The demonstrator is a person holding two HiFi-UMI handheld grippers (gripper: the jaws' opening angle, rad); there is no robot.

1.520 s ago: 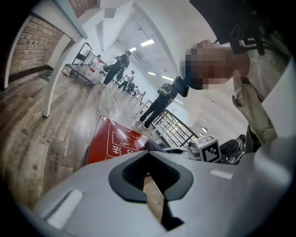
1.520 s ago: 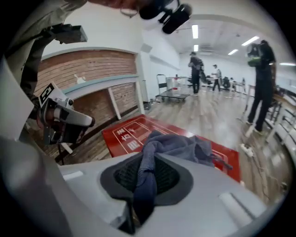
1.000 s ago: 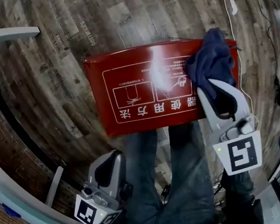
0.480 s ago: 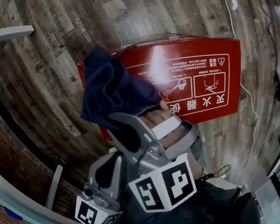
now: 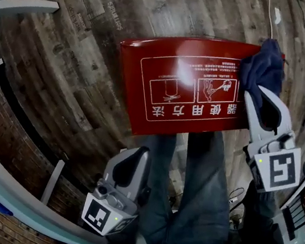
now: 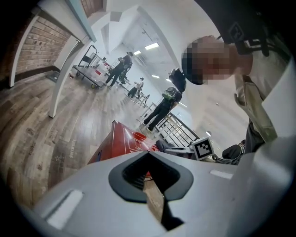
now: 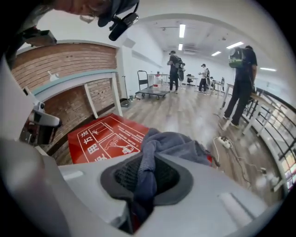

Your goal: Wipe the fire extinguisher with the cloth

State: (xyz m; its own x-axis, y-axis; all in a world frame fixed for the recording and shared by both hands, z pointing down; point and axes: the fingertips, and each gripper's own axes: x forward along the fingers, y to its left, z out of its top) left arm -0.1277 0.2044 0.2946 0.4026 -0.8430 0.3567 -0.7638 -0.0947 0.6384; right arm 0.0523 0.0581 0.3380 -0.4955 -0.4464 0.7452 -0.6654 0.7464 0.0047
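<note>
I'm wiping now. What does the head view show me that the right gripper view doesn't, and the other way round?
Head view only: the whole outline of the red extinguisher box, and the left gripper low beside the person's legs, clear of the box.

Right gripper view only: the blue cloth pinched between the jaws of the right gripper, plus people and a cart further down the hall.

Both: the box's printed top with the cloth bunched at one end of it.
</note>
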